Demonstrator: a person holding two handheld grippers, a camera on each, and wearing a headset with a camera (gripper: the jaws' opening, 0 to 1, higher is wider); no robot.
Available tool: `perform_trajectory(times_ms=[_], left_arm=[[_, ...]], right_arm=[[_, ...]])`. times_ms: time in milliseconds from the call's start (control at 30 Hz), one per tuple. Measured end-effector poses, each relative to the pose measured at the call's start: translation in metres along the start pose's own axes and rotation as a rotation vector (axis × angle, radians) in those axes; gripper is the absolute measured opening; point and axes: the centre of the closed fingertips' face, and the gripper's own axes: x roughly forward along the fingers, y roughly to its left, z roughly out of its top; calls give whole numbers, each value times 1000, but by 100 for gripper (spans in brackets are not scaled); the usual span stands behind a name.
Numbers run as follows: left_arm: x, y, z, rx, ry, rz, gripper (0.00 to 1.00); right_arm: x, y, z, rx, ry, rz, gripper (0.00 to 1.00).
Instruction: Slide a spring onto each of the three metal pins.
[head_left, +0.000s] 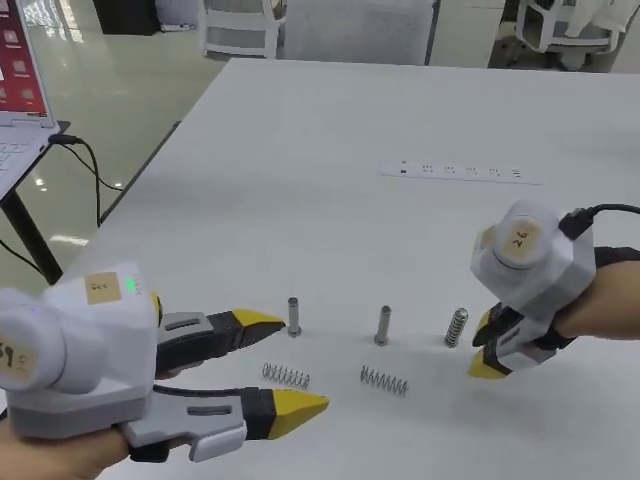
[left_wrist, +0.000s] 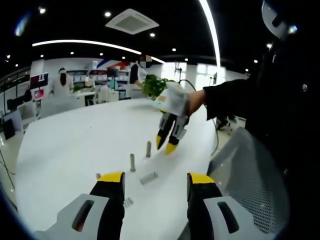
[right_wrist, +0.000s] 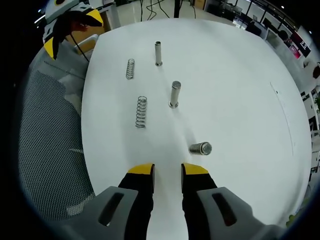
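Three metal pins stand in a row on the white table (head_left: 330, 200): the left pin (head_left: 294, 316), the middle pin (head_left: 383, 325), and the right pin (head_left: 457, 327), which wears a spring. Two loose springs (head_left: 286, 376) (head_left: 384, 381) lie just in front of the row. My left gripper (head_left: 290, 362) is open at the lower left, its yellow tips on either side of the nearer loose spring. My right gripper (head_left: 487, 348) hangs just right of the sprung pin (right_wrist: 201, 148), jaws slightly apart and holding nothing (right_wrist: 168, 170). The bare pins (right_wrist: 174, 94) (right_wrist: 158, 53) and springs (right_wrist: 141, 111) stand beyond it.
A white power strip (head_left: 460, 172) lies further back on the table. A laptop (head_left: 20, 100) with a cable sits on a stand to the left. Chairs (head_left: 240, 25) stand beyond the far edge. A mesh chair seat (right_wrist: 50, 130) lies below the near edge.
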Motion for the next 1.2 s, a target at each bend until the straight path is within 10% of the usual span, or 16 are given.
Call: perform_trajectory(times_ms=[633,1200], left_arm=[[3,-2,3,12,-1,-13,43],[4,-1,2,8,-2,-15,41]], right_arm=[[22,39,48,-86,-47,70,17],[45,40,51,-87,-12,86,13]])
